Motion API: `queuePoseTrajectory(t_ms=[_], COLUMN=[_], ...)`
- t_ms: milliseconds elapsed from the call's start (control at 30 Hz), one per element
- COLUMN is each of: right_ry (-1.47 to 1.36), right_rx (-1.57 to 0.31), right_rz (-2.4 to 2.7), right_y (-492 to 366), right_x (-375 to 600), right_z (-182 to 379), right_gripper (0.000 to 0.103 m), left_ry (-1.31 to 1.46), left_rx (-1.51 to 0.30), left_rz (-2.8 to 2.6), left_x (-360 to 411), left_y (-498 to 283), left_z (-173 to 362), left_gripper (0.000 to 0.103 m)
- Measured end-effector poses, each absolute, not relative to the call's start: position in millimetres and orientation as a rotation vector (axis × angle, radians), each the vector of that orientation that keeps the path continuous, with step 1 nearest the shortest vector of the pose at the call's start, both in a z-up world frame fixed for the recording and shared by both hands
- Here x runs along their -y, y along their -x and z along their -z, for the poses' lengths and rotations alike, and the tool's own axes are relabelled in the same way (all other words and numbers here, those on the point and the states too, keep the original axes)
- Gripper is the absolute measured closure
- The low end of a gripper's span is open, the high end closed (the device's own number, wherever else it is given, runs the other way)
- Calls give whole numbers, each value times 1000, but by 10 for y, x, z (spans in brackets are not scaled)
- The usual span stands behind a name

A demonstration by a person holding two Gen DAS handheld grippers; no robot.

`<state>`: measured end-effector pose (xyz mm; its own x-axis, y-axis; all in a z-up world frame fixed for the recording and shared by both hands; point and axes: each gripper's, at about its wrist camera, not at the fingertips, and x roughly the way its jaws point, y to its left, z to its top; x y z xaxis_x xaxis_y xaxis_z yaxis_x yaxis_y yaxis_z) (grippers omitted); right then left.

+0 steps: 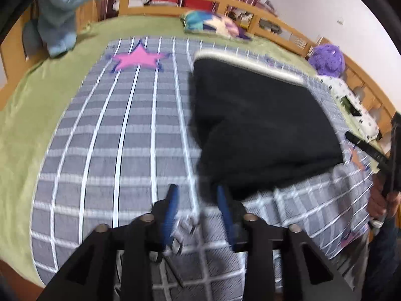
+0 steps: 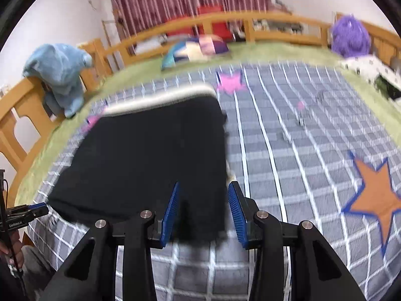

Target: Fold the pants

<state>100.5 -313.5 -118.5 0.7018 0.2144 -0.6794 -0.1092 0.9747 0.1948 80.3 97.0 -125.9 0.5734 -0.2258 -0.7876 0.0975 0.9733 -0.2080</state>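
The black pants (image 1: 260, 125) lie folded into a block on the grey checked blanket, their pale waistband (image 1: 245, 61) at the far end. My left gripper (image 1: 198, 188) is open and empty at the near left corner of the pants. In the right wrist view the pants (image 2: 150, 158) lie ahead and to the left. My right gripper (image 2: 204, 184) is open and empty, its jaws standing over the pants' near right corner. The left gripper's tip also shows in the right wrist view (image 2: 37, 210) at the left edge.
The blanket (image 1: 120, 150) covers a green sheet (image 1: 25, 105) on a bed with a wooden rail (image 2: 275, 18). A blue plush (image 1: 62, 12), a colourful pillow (image 1: 213, 23), a purple plush (image 2: 349, 35) and a white patterned item (image 1: 356, 105) lie near the rail.
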Motion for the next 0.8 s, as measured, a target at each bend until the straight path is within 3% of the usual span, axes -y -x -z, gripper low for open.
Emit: queuePoseTrajectory(t_ms=[167,333,433,600,800], right_ry=[-43,21,23,19,11], right_rx=[-716,-767,-728,-739,-735], right_rz=[-186,-143,-148,-132,-133], right_y=[-1288,-1579,-1471,-1339,-1077], right_x=[2833,2724,2744,2776,2818], right_z=[1143,1578,1603,1617,1652], right_gripper=[62,63,63,62,60], left_ry=[138,101,101,191,218], left_rx=[-825,-897,-892,-872,-899], left_rz=[218,190,161,160,150], left_x=[-647,-332,-393,-498,-512], left_y=[-1315,-1732,-1609,-1246,-1160], left_z=[953,1355,1658,1683,1681], left_gripper=[49,49,48,39,36])
